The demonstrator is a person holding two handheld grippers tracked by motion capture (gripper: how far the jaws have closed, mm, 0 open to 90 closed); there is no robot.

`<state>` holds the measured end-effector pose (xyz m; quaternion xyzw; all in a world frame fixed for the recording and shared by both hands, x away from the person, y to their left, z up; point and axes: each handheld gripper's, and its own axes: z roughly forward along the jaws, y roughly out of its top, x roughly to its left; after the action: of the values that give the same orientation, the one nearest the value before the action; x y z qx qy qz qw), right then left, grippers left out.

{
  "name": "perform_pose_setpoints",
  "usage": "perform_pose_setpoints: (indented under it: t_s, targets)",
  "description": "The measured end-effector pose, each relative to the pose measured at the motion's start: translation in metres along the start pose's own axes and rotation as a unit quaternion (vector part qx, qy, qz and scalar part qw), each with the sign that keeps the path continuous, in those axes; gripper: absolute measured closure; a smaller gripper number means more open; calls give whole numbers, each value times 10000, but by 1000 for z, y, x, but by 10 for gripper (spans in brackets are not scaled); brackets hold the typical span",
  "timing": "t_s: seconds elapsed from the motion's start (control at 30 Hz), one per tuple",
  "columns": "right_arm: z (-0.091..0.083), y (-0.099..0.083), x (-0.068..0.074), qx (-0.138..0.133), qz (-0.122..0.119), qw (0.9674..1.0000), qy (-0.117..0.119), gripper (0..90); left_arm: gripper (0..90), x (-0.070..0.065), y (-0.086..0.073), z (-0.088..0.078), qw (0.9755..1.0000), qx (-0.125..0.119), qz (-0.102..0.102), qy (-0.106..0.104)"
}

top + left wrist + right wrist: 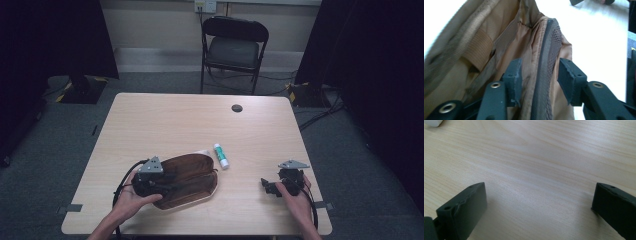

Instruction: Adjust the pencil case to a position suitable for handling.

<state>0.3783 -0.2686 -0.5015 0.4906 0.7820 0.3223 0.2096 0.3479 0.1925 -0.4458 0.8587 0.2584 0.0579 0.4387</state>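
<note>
Clearly soft and light, the brown pouch (187, 180) lies near the desk's (165, 120) front edge; its zipper rim (544, 75) sits between the left gripper's (539, 75) parted jaws, the best hold. Right gripper (539, 202) gapes empty by the front-right corner.

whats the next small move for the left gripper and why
Probably close the left gripper on the pouch edge. Its jaws stand apart on either side of the zipper rim without pinching it. The glue stick lies beside the pouch and the right gripper is open over bare table, so holding the rim likely comes first.
</note>
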Motion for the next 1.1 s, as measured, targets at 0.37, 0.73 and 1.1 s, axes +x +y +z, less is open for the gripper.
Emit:
perform_pose_setpoints:
  t_s: [0.37,0.73,1.1]
  targets:
    - [0,0,0,-1,-4,10000,0,0,539,-8,-20,-43,9993,-332,-28,-170]
    - [0,0,0,0,-9,10000,-6,0,630,19,-45,-78,9973,-596,-383,179]
    - [-1,2,10,-208,-30,9998,62,152,547,59,-83,-73,9922,-21,-916,849]
